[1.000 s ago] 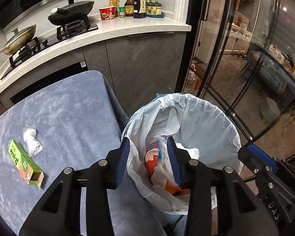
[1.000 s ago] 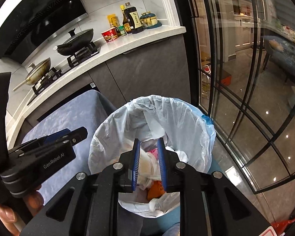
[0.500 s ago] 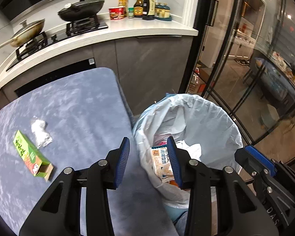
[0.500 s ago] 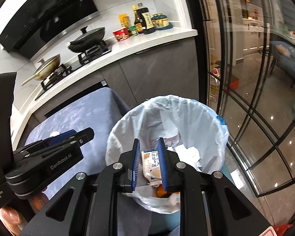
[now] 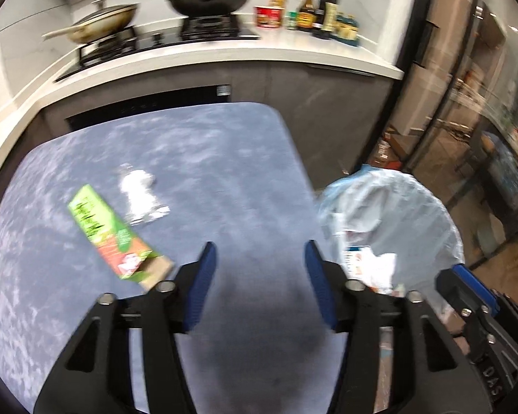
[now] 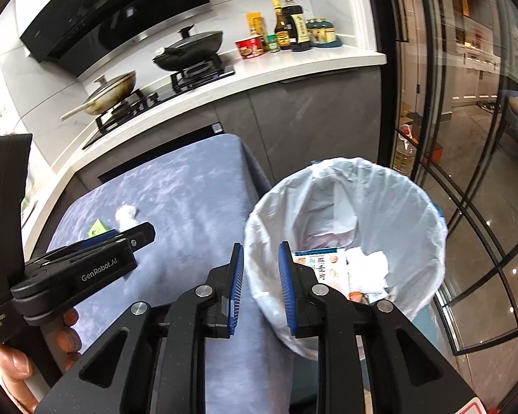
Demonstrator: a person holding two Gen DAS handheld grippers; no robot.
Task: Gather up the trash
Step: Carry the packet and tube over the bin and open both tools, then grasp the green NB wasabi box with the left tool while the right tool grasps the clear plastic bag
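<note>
Left wrist view: green carton (image 5: 115,238) lies flat on the table (image 5: 224,158), long axis diagonal, open end toward the empty left gripper (image 5: 259,269), whose jaws have just been opening wider; right gripper (image 6: 259,276) narrowly parted, empty.

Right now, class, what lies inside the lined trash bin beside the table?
Inside the trash bin lie a printed food packet and crumpled white paper, with something orange below. Whatever sits deeper is covered by these and the right gripper's finger.

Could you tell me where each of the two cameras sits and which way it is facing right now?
Left wrist: on the left gripper, angled down at the blue table; its open fingers show, and the right gripper's edge.
Right wrist: on the right gripper, angled down at the table edge and bin; the left gripper and a hand show.
Shared: green carton, crumpled tissue, bin, stove.
</note>
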